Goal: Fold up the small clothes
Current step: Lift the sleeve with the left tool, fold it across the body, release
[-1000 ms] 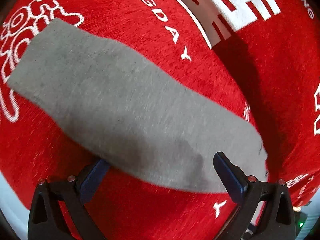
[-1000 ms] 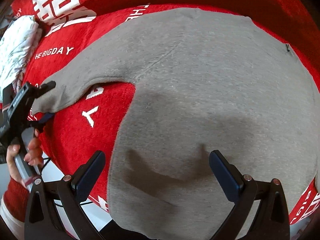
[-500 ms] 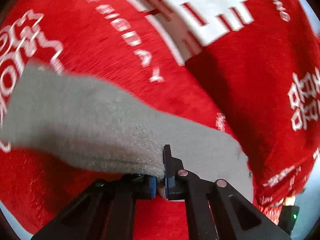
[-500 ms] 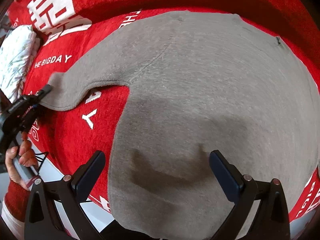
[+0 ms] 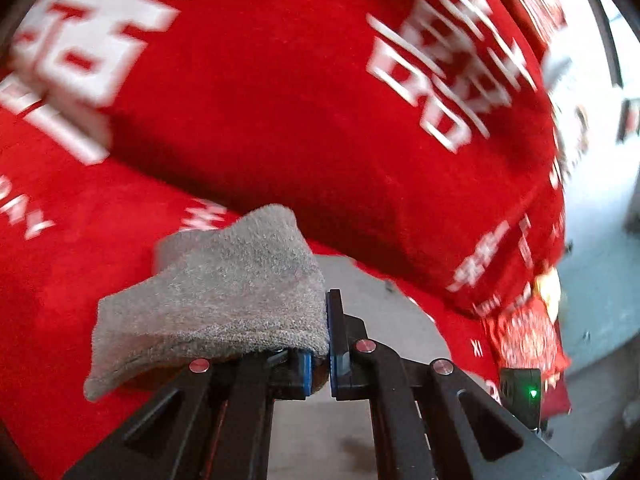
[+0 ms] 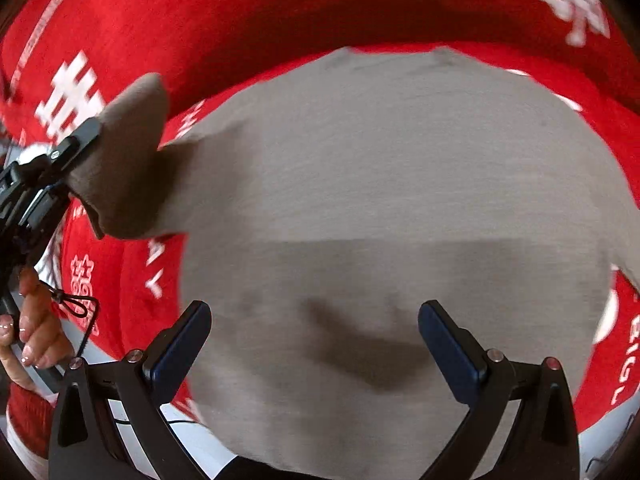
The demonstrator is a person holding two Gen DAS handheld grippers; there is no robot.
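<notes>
The left claw (image 5: 318, 354) had just snapped shut on the cuff of the grey top's sleeve (image 5: 224, 296) and lifted it off the red cloth (image 5: 280, 100), so a fold inward looked under way. The right claw (image 6: 314, 344) hung wide and empty above the grey top (image 6: 400, 184), which lay flat on that cloth. Blurred white lettering was unreadable.

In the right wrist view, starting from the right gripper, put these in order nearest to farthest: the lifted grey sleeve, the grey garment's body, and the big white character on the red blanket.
1. Grey garment body: directly below and ahead of the open right gripper.
2. Lifted grey sleeve: up and left, pinched in the left gripper.
3. White character on the red blanket: far left, behind the sleeve.
</notes>
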